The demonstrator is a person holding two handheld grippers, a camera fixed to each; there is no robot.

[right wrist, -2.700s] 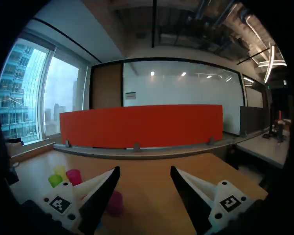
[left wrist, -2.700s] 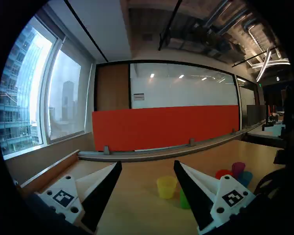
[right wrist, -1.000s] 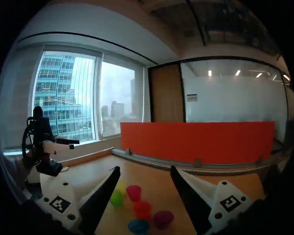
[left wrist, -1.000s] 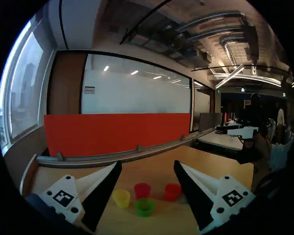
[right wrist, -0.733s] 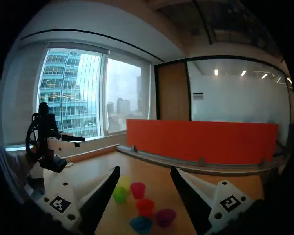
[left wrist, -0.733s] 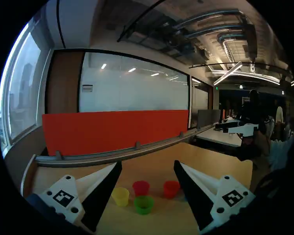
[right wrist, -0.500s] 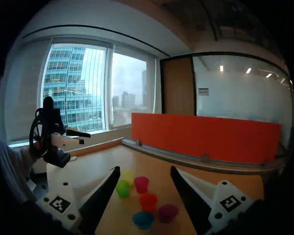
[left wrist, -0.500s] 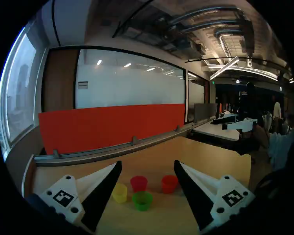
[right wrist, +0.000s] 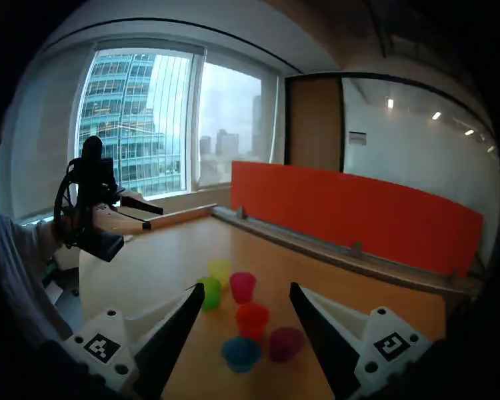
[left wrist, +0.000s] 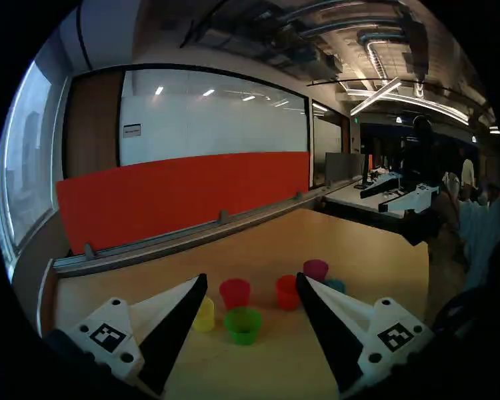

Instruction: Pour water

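the red cup (left wrist: 287, 291) is found upright on the wooden desk (left wrist: 370, 253), in a close group of six. in the left gripper view, the pink cup (left wrist: 235, 292) is placed just left of the red cup. the green cup (left wrist: 243, 325) is left of it and nearer, and the yellow cup (left wrist: 204, 315) is farther left, partly hidden by a finger. the magenta cup (left wrist: 315, 269) is set just behind the red cup to the right, and the blue cup (left wrist: 335, 285) just right of it. whether water is held in any cup cannot be told. the left gripper (left wrist: 250, 276) is held wide open, with nothing grasped. the right gripper (right wrist: 247, 287) is also spread wide and empty, and the red cup is seen between its fingers. the orange partition (left wrist: 183, 193) is seen well behind the red cup.
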